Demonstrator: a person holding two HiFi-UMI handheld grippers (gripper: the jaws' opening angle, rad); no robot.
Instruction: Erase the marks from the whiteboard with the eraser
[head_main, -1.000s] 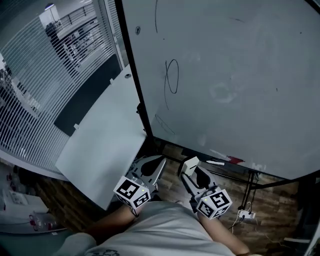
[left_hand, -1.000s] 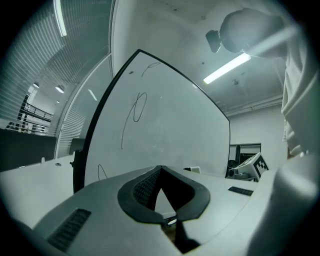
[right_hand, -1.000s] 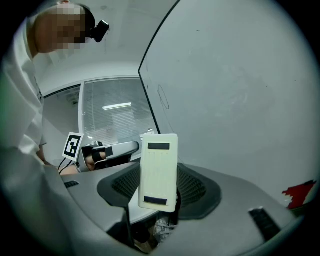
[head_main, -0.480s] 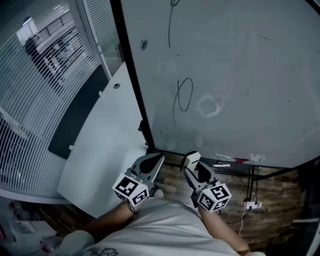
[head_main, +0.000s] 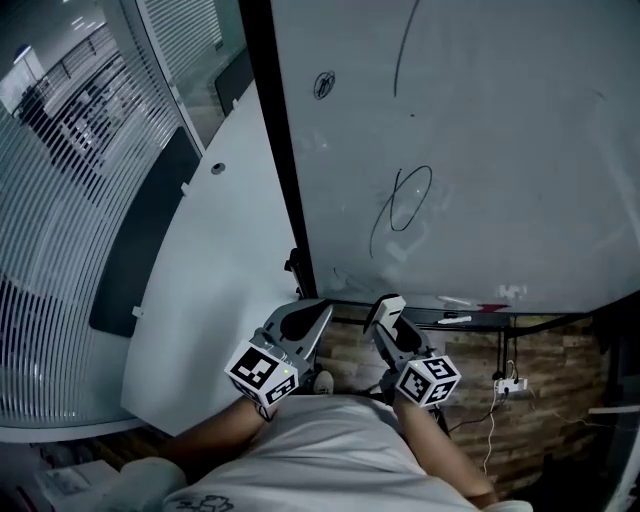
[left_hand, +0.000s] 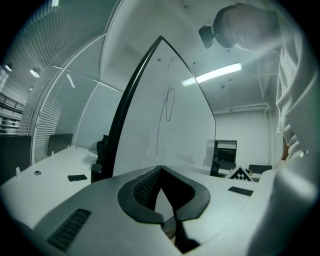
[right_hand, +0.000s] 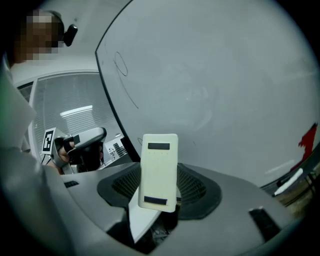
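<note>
The whiteboard (head_main: 500, 150) fills the upper right of the head view and carries a black oval mark (head_main: 410, 198), a long curved line (head_main: 400, 60) and a small scribble (head_main: 324, 85). My right gripper (head_main: 385, 318) is held low in front of the body, below the board's bottom edge, shut on a white rectangular eraser (head_main: 384, 310). In the right gripper view the eraser (right_hand: 159, 172) stands upright between the jaws, facing the whiteboard (right_hand: 210, 75). Beside it, my left gripper (head_main: 322, 310) is shut with nothing in it, and its tips (left_hand: 160, 169) point at the board's edge.
A tray along the board's bottom edge holds a marker (head_main: 455, 320) and something red (head_main: 490, 307). A white table (head_main: 220, 250) stands at the left against a glass wall with blinds (head_main: 70, 180). A power strip (head_main: 508, 385) lies on the wooden floor.
The head view has swung, so the board's marks now sit further right and lower in it. Both grippers stay low in front of the body, the eraser still held.
</note>
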